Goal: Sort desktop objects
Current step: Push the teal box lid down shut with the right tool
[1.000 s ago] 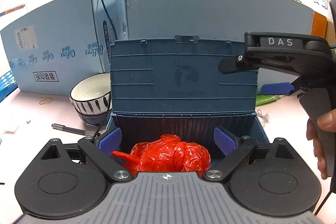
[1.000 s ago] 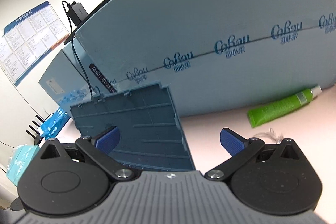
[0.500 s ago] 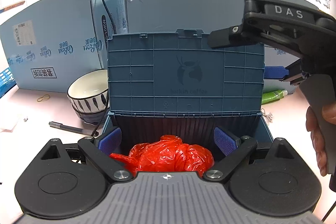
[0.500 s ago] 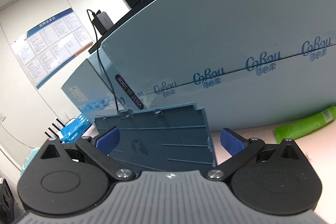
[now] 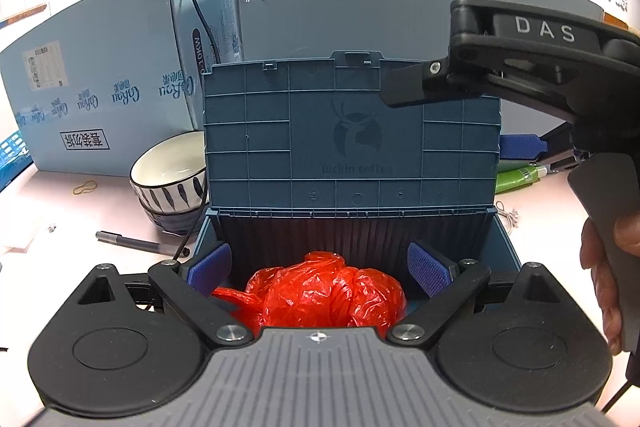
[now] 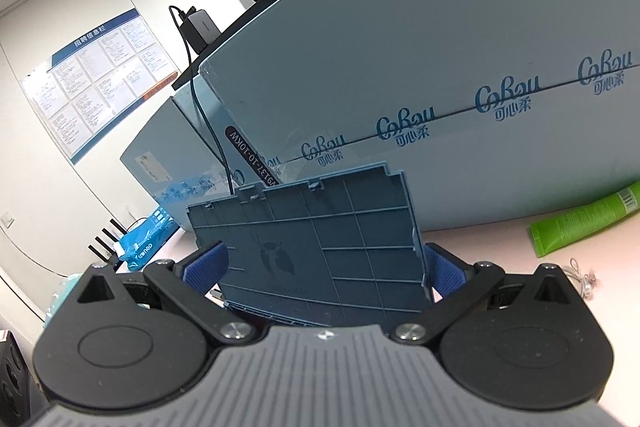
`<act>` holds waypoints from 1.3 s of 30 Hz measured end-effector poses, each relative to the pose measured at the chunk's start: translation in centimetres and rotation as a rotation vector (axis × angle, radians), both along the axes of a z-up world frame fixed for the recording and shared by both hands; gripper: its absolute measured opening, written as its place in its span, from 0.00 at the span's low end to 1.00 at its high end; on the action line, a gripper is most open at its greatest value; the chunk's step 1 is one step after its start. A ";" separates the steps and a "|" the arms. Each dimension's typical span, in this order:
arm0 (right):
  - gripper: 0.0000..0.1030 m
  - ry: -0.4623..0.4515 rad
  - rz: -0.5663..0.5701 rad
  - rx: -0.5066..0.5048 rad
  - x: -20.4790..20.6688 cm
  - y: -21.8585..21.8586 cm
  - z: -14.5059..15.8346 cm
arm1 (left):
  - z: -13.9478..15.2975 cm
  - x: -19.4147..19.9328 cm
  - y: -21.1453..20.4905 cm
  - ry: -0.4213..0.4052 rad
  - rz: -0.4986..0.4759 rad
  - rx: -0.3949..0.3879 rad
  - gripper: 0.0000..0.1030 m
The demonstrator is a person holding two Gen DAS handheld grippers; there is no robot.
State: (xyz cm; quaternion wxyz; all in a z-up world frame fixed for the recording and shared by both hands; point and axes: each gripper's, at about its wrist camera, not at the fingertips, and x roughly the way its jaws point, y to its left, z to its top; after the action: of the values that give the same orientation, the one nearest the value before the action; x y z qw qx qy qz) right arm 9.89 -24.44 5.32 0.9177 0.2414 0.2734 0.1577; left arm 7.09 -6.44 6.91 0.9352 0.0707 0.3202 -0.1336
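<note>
Toward the left edge of the table (image 5: 48,195) lie a rubber band (image 5: 85,187), a pen (image 5: 136,241) and two stacked striped bowls (image 5: 172,183), all still outside the blue storage box (image 5: 505,247). The box stands mid-table with its ribbed lid (image 5: 352,135) raised upright against the pale cardboard cartons (image 5: 100,83) behind it. Inside the box, at its near side, sits a crumpled red plastic bag (image 5: 328,293). The left tongs (image 5: 320,265) hang over the box opening, spread wide on either side of the bag and gripping nothing.

Further right, the right tongs (image 6: 324,269) reach in from the side at lid height, also spread open and empty; in the right wrist view the lid's right edge stands between their blue pads (image 6: 206,265). Whether a pad touches the lid cannot be told. Beyond them, near the cartons, lie a green tube (image 6: 588,223) and a small tangle of string (image 6: 582,277).

The bag looks stowed, so the step in hand is probably handling the lid. Closing it would call for the left tongs to clear the opening first, then for the lid to be tipped forward and down.
</note>
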 end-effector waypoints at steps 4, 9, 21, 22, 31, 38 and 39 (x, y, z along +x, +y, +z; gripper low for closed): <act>1.00 0.005 -0.010 0.007 -0.5 0.0 -0.1 | 0.1 -0.1 0.0 -0.002 0.001 0.002 0.92; 1.00 0.002 -0.010 -0.001 -1.4 0.4 -0.2 | 0.0 -0.5 -0.1 -0.004 -0.007 0.006 0.92; 1.00 -0.020 -0.013 -0.109 -3.5 2.0 -0.4 | 0.1 -2.3 0.0 -0.024 -0.037 0.026 0.92; 1.00 -0.020 -0.014 -0.117 -3.7 2.0 -0.4 | 0.1 -2.5 0.0 -0.024 -0.038 0.029 0.92; 1.00 -0.011 -0.032 -0.155 -5.2 2.3 -0.5 | 0.2 -4.4 0.3 -0.014 -0.058 0.033 0.92; 1.00 -0.011 -0.039 -0.166 -6.2 3.1 -0.6 | 0.5 -5.9 1.7 0.038 -0.045 -0.023 0.92; 1.00 -0.010 -0.040 -0.169 -6.3 3.2 -0.6 | 0.5 -6.2 1.9 0.043 -0.047 -0.023 0.92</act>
State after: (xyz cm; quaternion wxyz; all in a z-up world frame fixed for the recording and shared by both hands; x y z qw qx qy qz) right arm 3.60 -21.22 4.69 0.9391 0.1678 0.2761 0.1171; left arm 0.92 -4.58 7.44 0.9255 0.0646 0.3371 -0.1605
